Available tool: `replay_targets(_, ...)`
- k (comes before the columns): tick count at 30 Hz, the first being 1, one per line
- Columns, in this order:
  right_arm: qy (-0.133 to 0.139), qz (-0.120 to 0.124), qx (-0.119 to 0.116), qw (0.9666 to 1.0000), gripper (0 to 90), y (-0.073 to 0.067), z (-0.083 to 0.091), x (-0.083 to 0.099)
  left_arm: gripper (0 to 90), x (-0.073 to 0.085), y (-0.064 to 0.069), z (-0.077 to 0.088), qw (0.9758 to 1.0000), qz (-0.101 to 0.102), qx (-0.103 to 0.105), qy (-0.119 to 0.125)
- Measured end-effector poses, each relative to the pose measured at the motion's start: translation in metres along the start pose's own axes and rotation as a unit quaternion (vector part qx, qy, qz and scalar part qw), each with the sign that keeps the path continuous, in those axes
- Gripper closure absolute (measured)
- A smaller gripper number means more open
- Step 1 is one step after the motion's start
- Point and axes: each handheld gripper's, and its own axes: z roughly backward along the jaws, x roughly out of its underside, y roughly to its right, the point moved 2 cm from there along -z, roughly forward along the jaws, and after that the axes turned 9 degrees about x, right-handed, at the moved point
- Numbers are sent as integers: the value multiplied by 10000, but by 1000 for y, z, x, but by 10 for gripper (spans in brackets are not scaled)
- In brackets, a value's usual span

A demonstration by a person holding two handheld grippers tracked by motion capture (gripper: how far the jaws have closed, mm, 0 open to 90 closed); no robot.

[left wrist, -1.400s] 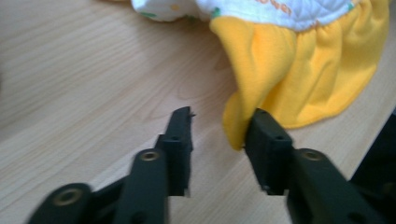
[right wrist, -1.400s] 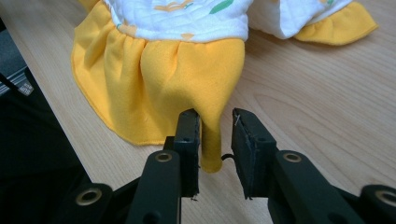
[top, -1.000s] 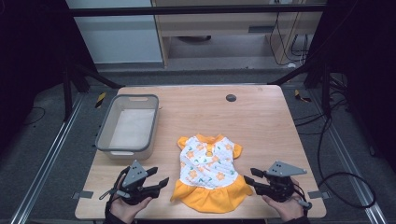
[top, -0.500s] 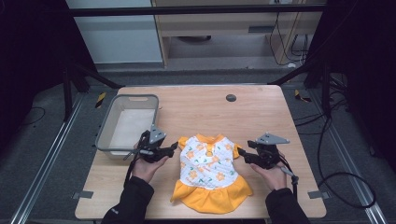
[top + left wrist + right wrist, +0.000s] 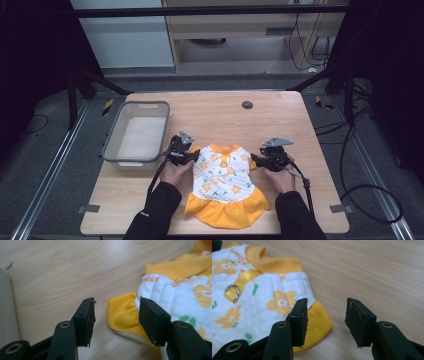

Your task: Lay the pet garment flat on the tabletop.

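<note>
- Dress (image 5: pixel 223 182) lay flat on my wooden desk (image 5: pixel 280 120), near the front edge, white quilted body with orange flowers, yellow collar toward the far side and yellow ruffle hem toward me.
- My left tool (image 5: pixel 191 155) sat at the dress's left sleeve, jaws spread apart; in the left gripper view (image 5: pixel 116 312) the yellow sleeve (image 5: pixel 122 313) lay between the two black jaws, nothing pinched yet.
- My right tool (image 5: pixel 256 159) sat at the opposite sleeve, jaws equally apart; in the right gripper view (image 5: pixel 325 315) the yellow sleeve cuff (image 5: pixel 318 320) poked out just past the left-hand jaw, with bare wood under the gap.
- Right gripper view also gave me a yellow strap with a metal D-ring (image 5: pixel 233 293) on the dress's back, below the ribbed collar (image 5: pixel 274 261).
- Grey bin (image 5: pixel 112 137) stood on the desk to my left, just beside the left tool, apart from the dress.
- Small dark round spot (image 5: pixel 247 104) sat on the desk's far side, well apart from everything.
</note>
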Motion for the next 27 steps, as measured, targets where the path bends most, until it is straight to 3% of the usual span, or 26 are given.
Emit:
replay_targets(4, -155, 104, -68, 9998, 566, -5, -9, 6, 460, 4, -2, -5, 9998, 153, 85, -50)
replay_targets(8, -195, 23, -146, 9997, 629, -6, -9, 6, 497, 8, 0, -6, 9997, 177, 133, 36)
replay_targets(9, -212, -3, -193, 9996, 679, -8, -9, 6, 538, 9, -1, -6, 9989, 377, 257, 45)
replay_targets(11, -227, -2, -199, 9995, 701, -8, -8, 6, 559, 9, -2, -6, 9984, 451, 332, 57)
replay_targets(13, -268, -62, -300, 9992, 801, -11, -7, 6, 645, 10, -1, -6, 9981, 462, 389, 90)
replay_targets(15, -258, -3, -281, 9993, 834, -13, -7, 5, 748, 9, 3, -6, 9980, 437, 451, 77)
replay_targets(18, -287, -25, -325, 9991, 846, -14, -6, 4, 837, 9, 9, -5, 9981, 372, 483, 34)
replay_targets(21, -241, -27, -348, 9991, 848, -13, -3, 2, 867, 10, 9, -2, 9983, 297, 510, 23)
replay_targets(23, -33, 12, -384, 9993, 849, -13, 7, -6, 871, 11, 8, 5, 9985, 241, 472, 140)
replay_targets(24, 80, 113, -370, 9992, 849, -13, 12, -9, 871, 8, 6, 18, 9978, 239, 429, 438)
replay_targets(25, 208, 132, -388, 9989, 848, -14, 17, -14, 872, 8, 6, 18, 9978, 239, 429, 438)
replay_targets(26, 368, 197, -405, 9983, 848, -14, 22, -19, 872, 1, 4, 37, 9962, 181, 362, 767)
replay_targets(27, 368, 197, -405, 9983, 848, -14, 22, -19, 872, 1, 4, 37, 9962, 181, 362, 767)
